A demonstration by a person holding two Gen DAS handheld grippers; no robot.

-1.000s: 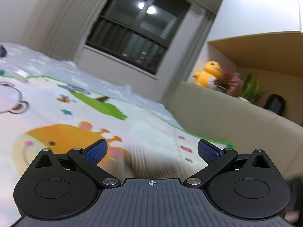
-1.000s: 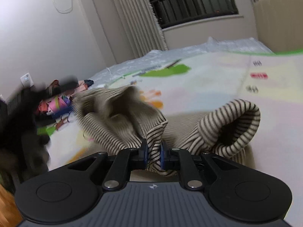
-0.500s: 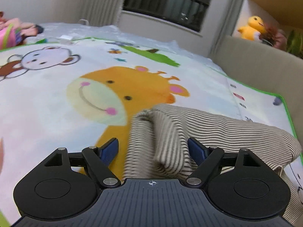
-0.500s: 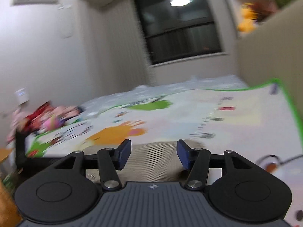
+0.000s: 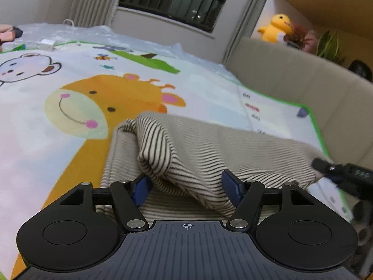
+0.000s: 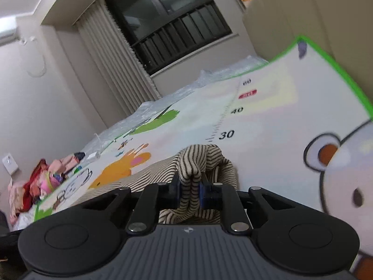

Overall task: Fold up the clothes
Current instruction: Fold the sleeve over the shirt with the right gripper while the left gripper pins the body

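Cloth fills the low middle of both views: a striped garment [image 5: 209, 144] lies bunched on the play mat [image 5: 70, 140], its long axis running from the giraffe print toward the mat's green border by the sofa [image 5: 303, 81]. The left gripper [image 5: 186, 184] is spread wide, its blue pads [image 5: 141, 187] set to either side of a raised fold, which sits between them, just ahead and slightly left of centre; neither pad seems to press the fabric yet (contact on the left pad is hard to judge). The right gripper [image 6: 188, 192] is clamped on a pinch of the same garment [image 6: 193, 163] at its end nearer the border. In the left view it shows as a dark blur at the cloth's far right edge.

So the coming move likely turns on this: the fold is already inside the left jaws, and closing them would give both hands a hold at opposite ends.

Readable writing is sparse: a height ruler printed on the mat [image 6: 279, 116] shows "30", "40" and what looks like "60", plus a small red label too blurred to read.
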